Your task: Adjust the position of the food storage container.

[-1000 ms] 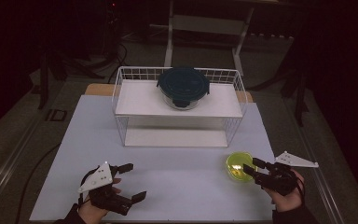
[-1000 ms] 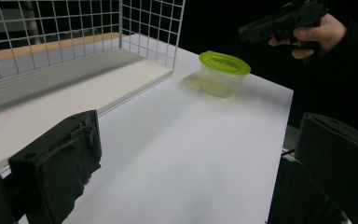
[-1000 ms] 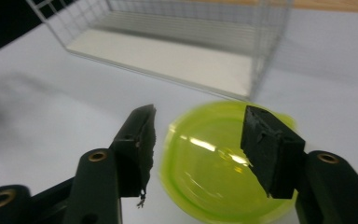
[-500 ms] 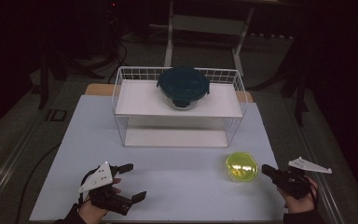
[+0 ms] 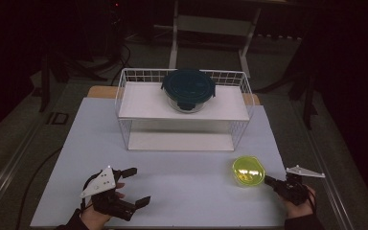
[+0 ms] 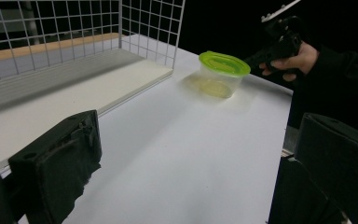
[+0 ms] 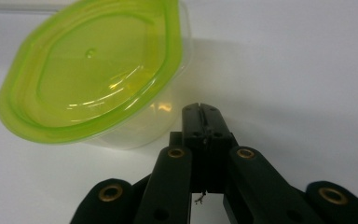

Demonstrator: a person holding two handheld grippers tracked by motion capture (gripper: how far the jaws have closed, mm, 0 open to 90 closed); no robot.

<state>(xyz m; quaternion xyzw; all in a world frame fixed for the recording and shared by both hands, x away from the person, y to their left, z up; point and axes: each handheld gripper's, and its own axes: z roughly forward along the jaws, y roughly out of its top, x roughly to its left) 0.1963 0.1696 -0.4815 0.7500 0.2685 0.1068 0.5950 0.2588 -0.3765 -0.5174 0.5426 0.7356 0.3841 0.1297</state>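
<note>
Right gripper (image 5: 268, 180) retreated from container (image 5: 248, 171) on white table (image 5: 182, 182).

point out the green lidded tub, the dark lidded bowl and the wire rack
tub (image 5: 248, 171), high view, middle of its green lid
bowl (image 5: 188, 86), high view, middle of its dark lid
rack (image 5: 242, 76), high view, back right corner of its top rim

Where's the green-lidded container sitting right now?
In the high view the green-lidded container stands on the white table, front right, just left of the shut right gripper and in front of the wire rack.
</note>
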